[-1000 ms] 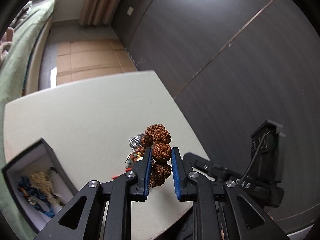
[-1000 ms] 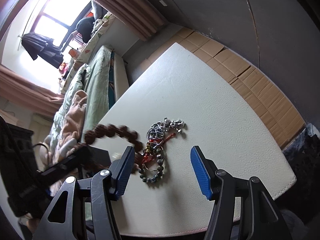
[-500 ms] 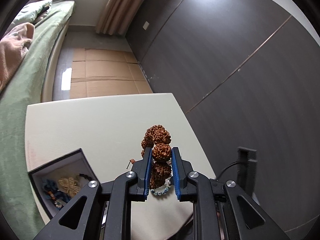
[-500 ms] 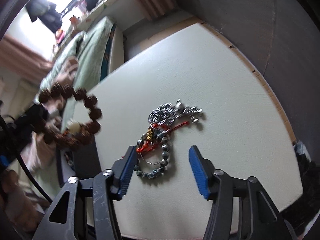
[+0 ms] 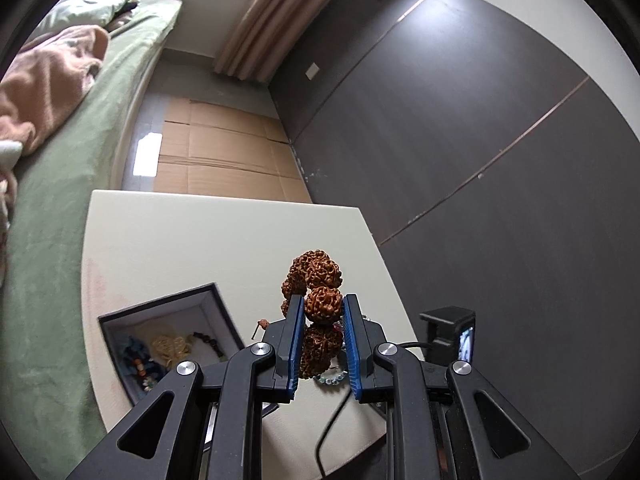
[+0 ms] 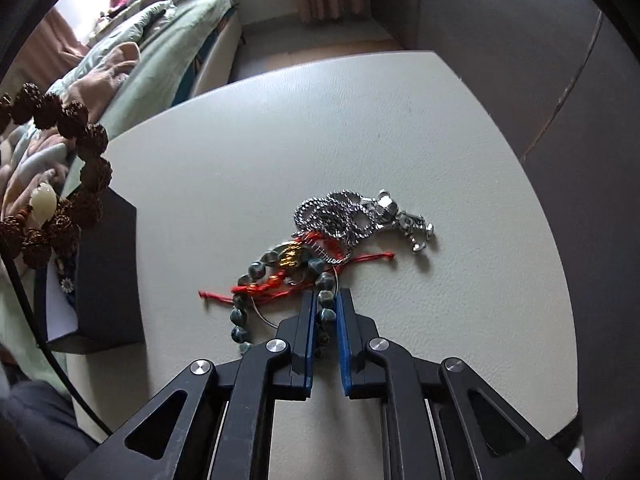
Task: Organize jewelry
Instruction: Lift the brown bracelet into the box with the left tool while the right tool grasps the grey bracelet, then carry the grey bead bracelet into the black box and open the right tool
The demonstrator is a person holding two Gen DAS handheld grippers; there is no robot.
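My left gripper is shut on a brown knobbly-bead bracelet, held in the air above the table. The same bracelet hangs at the left edge of the right wrist view, with a cream bead on it. A dark open jewelry box holding blue and cream pieces sits below and left of it. My right gripper points down at a jewelry pile; its jaws are closing and the pads pinch a grey-green bead bracelet. A red cord and a silver chain lie tangled just beyond.
The cream table stands beside a green bed with a pink blanket. A dark panelled wall runs along the right, with cardboard on the floor behind the table. A black cable hangs at the left.
My right gripper has come down onto the pile and its jaws have narrowed around the grey-green beads. My left gripper has carried the brown bracelet away from the pile, toward the box.
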